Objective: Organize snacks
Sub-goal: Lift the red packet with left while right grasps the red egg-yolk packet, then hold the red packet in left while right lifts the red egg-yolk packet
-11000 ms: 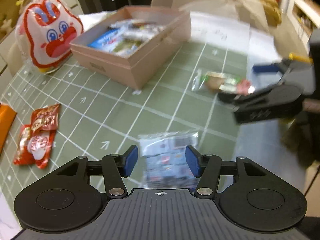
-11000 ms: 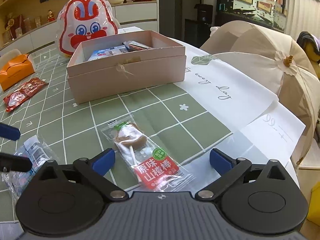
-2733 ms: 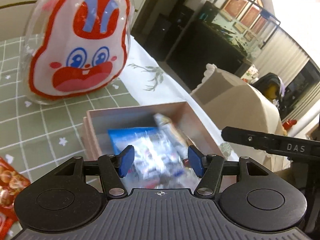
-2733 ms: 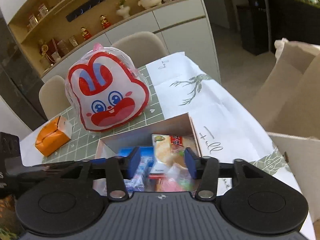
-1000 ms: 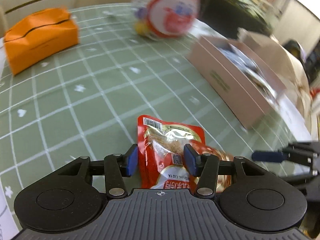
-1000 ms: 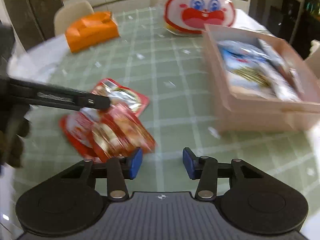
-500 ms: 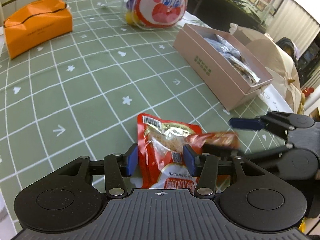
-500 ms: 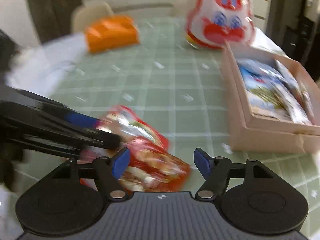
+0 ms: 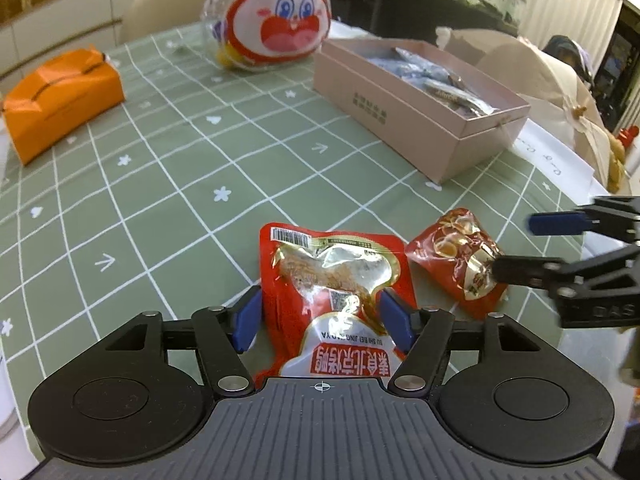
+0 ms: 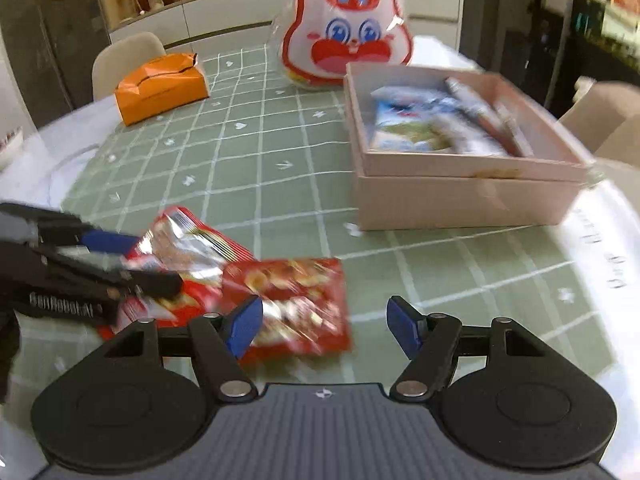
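A red snack packet with a clear window [image 9: 332, 280] lies flat on the green checked tablecloth between the jaws of my left gripper [image 9: 322, 320]. Those jaws are opening and their pads stand beside its edges without pressing. A smaller red packet [image 9: 456, 256] lies just to its right, at the lower fingertip of my right gripper [image 9: 516, 246]. In the right wrist view that smaller packet [image 10: 288, 300] lies between the open jaws of my right gripper [image 10: 324, 322], close to the left pad. My left gripper [image 10: 158, 262] straddles the windowed packet [image 10: 188, 244] there.
A pink box [image 9: 400, 120] holding several snacks stands at the back right. Behind it leans a bunny-shaped bag [image 9: 280, 12]. An orange box [image 9: 60, 96] sits at the far left. White paper [image 9: 552, 156] and beige fabric [image 9: 540, 80] lie past the pink box.
My left jaws have spread wider around the windowed packet. The smaller packet has slid right, off the windowed one. My right jaws stand wider than a second ago.
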The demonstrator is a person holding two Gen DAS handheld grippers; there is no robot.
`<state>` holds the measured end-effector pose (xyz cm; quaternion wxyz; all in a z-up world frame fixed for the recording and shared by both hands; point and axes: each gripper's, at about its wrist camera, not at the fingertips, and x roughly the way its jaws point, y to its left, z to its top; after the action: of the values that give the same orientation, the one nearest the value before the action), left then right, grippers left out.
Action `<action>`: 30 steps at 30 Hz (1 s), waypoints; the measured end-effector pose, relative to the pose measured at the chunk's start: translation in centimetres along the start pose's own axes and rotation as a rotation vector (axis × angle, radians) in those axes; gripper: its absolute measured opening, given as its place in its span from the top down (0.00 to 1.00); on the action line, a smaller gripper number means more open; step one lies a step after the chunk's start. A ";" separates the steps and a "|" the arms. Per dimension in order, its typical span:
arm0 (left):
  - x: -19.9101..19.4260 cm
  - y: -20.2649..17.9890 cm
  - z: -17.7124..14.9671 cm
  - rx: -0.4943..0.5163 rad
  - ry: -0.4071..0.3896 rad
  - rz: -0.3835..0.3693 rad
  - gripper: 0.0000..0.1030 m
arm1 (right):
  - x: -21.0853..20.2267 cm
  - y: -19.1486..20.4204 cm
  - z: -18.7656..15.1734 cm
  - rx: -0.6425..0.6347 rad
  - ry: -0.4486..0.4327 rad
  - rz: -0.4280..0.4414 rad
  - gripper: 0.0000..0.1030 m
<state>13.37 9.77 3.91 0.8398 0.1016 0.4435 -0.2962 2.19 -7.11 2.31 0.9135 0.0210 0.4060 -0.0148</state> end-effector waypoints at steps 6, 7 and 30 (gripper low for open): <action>-1.3 -0.1 0.0 -0.091 -0.017 -0.025 0.58 | -0.8 -1.4 -2.6 0.022 0.022 -0.053 0.32; -2.1 -0.2 -0.3 -0.093 -0.041 -0.021 0.63 | -0.8 -1.5 -2.8 0.032 0.028 -0.062 0.32; -11.5 -0.9 -6.4 -0.193 -0.134 -0.076 0.74 | 3.3 3.8 1.2 0.051 0.050 -0.007 0.25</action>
<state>3.54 16.50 9.50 0.8617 -0.0168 0.4163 -0.2898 5.42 -3.39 0.78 0.9023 0.0433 0.4281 -0.0280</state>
